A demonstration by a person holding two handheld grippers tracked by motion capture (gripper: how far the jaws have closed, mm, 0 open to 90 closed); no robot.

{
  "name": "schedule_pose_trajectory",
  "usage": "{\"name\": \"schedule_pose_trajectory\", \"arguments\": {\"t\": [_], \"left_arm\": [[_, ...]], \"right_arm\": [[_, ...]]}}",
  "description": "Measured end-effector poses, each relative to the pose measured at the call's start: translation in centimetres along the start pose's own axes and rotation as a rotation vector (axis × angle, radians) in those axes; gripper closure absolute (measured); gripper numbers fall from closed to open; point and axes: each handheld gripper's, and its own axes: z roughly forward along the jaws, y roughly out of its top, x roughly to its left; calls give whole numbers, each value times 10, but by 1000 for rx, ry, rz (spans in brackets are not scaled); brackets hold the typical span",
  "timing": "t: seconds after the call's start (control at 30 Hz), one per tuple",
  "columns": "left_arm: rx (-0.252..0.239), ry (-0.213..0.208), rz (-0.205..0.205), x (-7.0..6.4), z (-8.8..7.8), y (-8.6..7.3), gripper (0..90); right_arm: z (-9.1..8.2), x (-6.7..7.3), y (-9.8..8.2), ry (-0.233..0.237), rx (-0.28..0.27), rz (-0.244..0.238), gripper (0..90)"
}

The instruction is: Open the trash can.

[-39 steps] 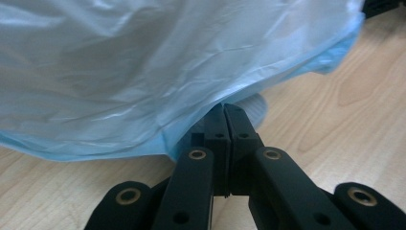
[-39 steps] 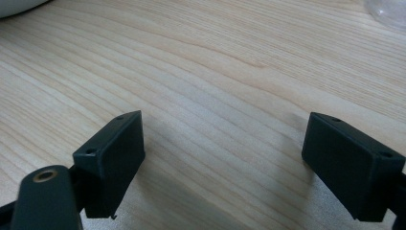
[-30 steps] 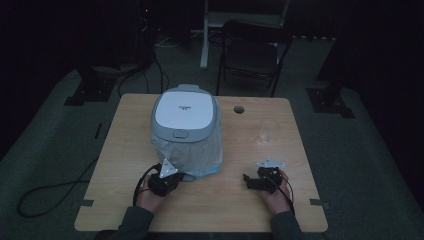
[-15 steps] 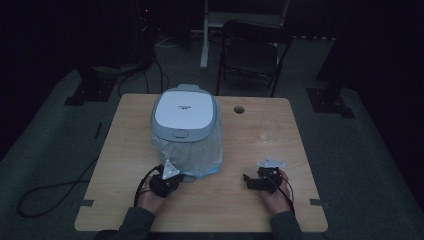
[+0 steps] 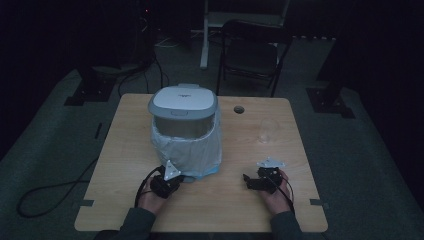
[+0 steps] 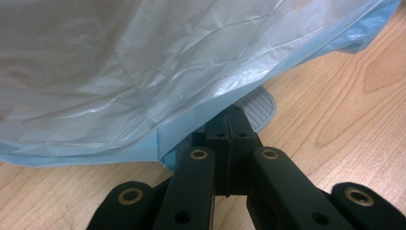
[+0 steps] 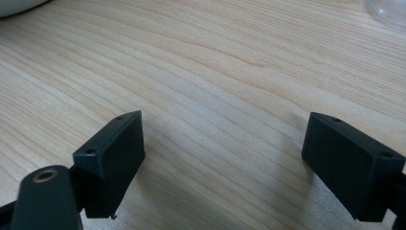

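Wooden bench [image 5: 125, 150] under both my hands: left gripper [image 6: 229, 125] fingers clenched at the bin's pedal [image 6: 261, 106], right gripper [image 7: 222, 158] released, resting low.

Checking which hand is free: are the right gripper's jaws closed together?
No. In the right gripper view the right gripper has its jaws standing wide apart with bare wooden table between them.
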Motion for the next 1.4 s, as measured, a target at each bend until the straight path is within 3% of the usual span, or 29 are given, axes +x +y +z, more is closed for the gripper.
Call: {"name": "schedule_pose_trajectory", "arguments": {"t": [1.4], "left_arm": [[7, 8, -13, 1, 6, -2, 900]], "right_arm": [[0, 0, 0, 0, 0, 0, 139]]}}
